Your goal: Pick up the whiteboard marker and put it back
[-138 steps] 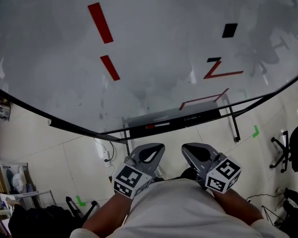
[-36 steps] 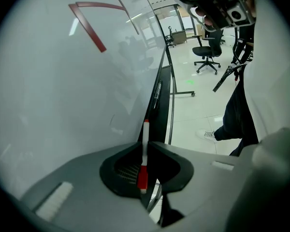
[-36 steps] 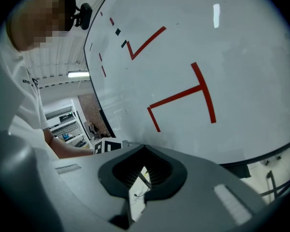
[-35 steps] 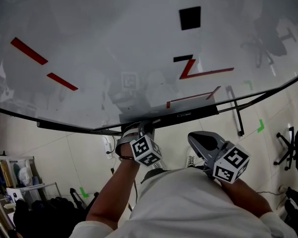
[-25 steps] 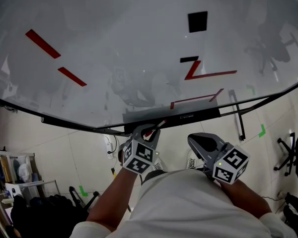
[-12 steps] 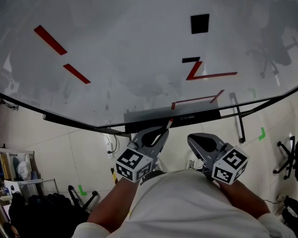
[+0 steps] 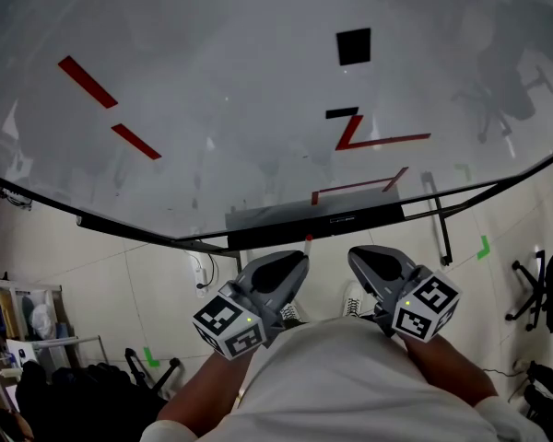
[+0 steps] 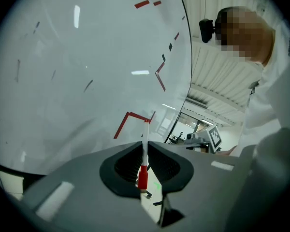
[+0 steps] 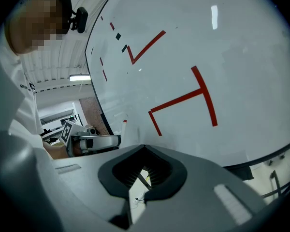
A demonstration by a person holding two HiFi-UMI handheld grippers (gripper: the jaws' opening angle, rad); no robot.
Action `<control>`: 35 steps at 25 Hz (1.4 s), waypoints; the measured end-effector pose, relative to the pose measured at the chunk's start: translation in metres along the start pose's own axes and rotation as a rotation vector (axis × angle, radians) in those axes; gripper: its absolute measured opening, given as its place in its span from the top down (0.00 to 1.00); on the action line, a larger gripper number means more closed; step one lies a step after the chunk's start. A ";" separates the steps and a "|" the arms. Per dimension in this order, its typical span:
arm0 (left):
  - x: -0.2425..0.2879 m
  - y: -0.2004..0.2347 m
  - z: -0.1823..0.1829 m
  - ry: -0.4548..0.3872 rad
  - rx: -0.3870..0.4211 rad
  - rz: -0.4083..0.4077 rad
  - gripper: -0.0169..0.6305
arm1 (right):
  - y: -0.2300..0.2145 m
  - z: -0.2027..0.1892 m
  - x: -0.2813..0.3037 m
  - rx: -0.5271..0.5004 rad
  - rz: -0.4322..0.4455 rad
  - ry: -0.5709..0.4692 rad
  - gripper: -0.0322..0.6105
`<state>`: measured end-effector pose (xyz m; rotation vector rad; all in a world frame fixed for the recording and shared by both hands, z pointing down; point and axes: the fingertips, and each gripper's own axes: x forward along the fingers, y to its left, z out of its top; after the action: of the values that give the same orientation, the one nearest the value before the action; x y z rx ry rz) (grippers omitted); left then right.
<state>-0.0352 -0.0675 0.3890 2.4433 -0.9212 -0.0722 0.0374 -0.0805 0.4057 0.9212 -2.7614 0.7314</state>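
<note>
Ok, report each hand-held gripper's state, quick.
Left hand-held gripper: closed on the whiteboard marker.
Right hand-held gripper: closed, nothing between its jaws.

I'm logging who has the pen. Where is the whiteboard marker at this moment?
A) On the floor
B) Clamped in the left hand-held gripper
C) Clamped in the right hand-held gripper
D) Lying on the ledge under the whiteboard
B: the left gripper view shows the whiteboard marker standing between the closed jaws of the left hand-held gripper, while the right hand-held gripper is shut on nothing.
</note>
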 end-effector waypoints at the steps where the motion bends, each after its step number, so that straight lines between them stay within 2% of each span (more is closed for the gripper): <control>1: -0.002 -0.002 0.001 0.001 -0.006 0.000 0.89 | 0.000 0.000 0.000 0.000 0.000 0.001 0.95; 11: -0.003 -0.004 -0.003 -0.017 -0.005 0.000 0.89 | 0.002 -0.004 0.002 0.011 0.008 0.002 0.95; 28: 0.005 0.004 -0.015 0.027 -0.019 0.011 0.90 | 0.001 -0.004 0.001 0.002 0.007 0.013 0.95; 35: 0.006 -0.009 -0.001 -0.018 -0.013 -0.045 0.89 | -0.001 -0.004 0.000 0.004 0.002 0.013 0.95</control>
<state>-0.0249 -0.0645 0.3865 2.4554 -0.8715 -0.1159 0.0380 -0.0791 0.4091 0.9113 -2.7512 0.7408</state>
